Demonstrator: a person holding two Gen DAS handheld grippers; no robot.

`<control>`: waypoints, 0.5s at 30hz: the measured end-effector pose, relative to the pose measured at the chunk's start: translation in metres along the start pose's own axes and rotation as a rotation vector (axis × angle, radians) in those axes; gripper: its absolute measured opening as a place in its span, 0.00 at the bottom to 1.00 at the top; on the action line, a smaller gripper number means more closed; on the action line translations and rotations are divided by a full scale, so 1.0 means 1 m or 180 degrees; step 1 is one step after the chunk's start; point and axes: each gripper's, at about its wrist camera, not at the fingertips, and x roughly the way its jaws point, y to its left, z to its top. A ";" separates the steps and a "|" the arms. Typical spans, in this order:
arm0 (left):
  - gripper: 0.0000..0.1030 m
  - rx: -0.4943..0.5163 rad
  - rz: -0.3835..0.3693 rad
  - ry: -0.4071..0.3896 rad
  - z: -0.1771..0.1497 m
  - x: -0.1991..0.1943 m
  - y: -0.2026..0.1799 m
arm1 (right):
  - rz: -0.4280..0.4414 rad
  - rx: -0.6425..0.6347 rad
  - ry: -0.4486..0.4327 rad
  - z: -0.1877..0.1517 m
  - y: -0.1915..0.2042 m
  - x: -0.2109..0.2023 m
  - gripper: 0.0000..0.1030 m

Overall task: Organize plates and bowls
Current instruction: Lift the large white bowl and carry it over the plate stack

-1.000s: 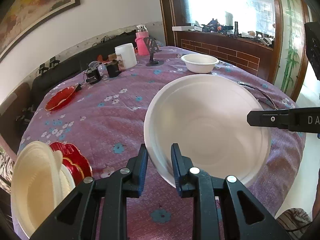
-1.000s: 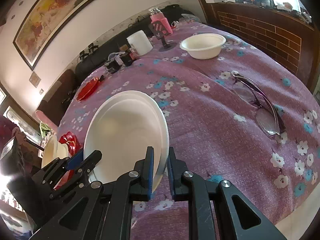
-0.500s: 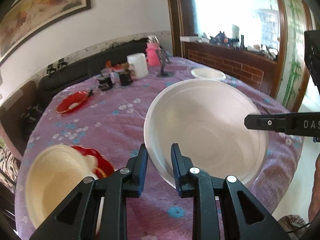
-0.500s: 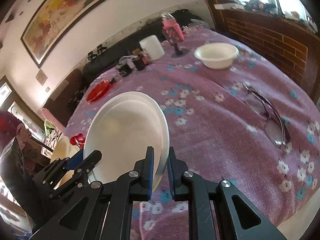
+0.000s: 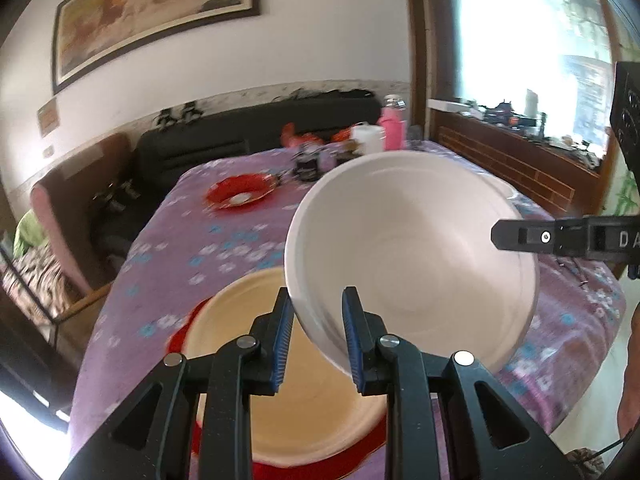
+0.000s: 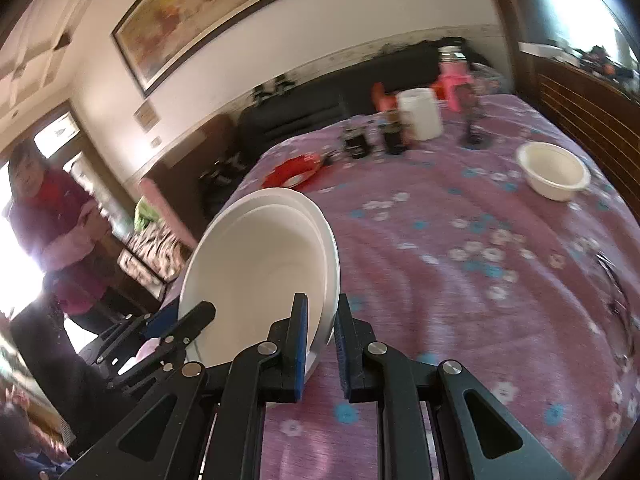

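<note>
While clamped at opposite rims by left gripper (image 5: pixel 316 328) and right gripper (image 6: pixel 320 334), white bowl (image 5: pixel 412 264) held tilted above cream bowl (image 5: pixel 296 384) on red plates (image 5: pixel 180 340). Likely slips or misses if released unevenly. Below, flowered purple tablecloth (image 6: pixel 460 264); beyond, framed painting (image 5: pixel 152 16), black sofa (image 5: pixel 248 132).

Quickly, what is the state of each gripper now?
Left gripper: closed on the rim of the large white bowl.
Right gripper: closed on the opposite rim of the same bowl.
</note>
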 end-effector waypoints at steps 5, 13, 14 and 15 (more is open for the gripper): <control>0.22 -0.0128 0.0157 0.0077 -0.014 -0.006 0.027 | 0.0135 -0.0125 0.0159 -0.004 0.025 0.027 0.14; 0.22 -0.0269 0.0268 0.0071 -0.019 -0.012 0.051 | 0.0238 -0.0207 0.0296 -0.014 0.044 0.044 0.14; 0.22 -0.0277 0.0281 0.0085 -0.020 -0.011 0.053 | 0.0241 -0.0219 0.0314 -0.015 0.045 0.046 0.14; 0.22 -0.0296 0.0288 0.0096 -0.021 -0.011 0.055 | 0.0252 -0.0226 0.0344 -0.016 0.046 0.049 0.14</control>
